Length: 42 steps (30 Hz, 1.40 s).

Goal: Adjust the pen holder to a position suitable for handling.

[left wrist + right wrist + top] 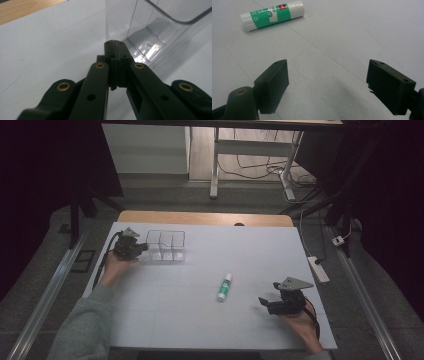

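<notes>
High view: left gripper (142,248) clamped shut on the near-left wall of the clear organizer (166,245) at far left, right gripper (263,302) jaws wide open at near right, glue stick (224,287) lying mid-table to its left, untouched.

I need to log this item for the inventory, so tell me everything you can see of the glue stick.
The glue stick is a small cylinder with a white body, a white cap and a green label bearing a red mark. It looks like plastic. It lies flat on its side on the white table, capped, touching nothing else, ahead of the open right claw.
</notes>
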Each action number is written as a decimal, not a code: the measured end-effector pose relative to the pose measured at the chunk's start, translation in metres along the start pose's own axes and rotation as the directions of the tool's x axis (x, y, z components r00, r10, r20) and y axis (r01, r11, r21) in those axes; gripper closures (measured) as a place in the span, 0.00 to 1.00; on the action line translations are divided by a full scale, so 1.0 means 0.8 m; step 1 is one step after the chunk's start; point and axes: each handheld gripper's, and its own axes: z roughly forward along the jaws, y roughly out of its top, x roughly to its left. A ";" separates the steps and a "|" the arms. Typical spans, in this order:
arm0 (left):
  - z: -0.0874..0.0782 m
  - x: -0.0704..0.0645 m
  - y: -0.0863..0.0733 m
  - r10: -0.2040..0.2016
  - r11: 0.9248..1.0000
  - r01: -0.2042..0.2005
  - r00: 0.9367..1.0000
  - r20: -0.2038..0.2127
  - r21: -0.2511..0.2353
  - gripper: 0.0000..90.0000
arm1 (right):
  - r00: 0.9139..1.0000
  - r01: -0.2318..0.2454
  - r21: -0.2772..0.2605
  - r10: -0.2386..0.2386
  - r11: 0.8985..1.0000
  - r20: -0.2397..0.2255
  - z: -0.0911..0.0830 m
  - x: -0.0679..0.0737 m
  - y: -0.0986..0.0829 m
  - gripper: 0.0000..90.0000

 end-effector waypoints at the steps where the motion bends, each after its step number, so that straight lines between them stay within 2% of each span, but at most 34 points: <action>1: 0.000 -0.001 0.001 0.004 1.000 -0.004 1.000 0.000 0.001 0.98 | 1.000 -0.001 0.000 0.001 1.000 -0.001 0.000 0.000 0.000 0.20; 28: 0.008 -0.029 0.017 0.056 0.998 -0.056 0.998 0.032 0.005 0.98 | 1.000 0.001 0.005 -0.001 1.000 0.001 0.001 0.001 0.001 0.20; 34: 0.011 -0.034 0.021 0.054 0.999 -0.054 0.998 0.037 0.005 0.98 | 1.000 -0.006 -0.007 0.006 1.000 -0.014 -0.001 0.001 0.001 0.20; 42: 0.015 -0.041 0.028 0.064 0.998 -0.064 0.997 0.043 0.006 0.98 | 1.000 -0.002 -0.001 0.002 1.000 -0.009 0.000 0.001 0.001 0.20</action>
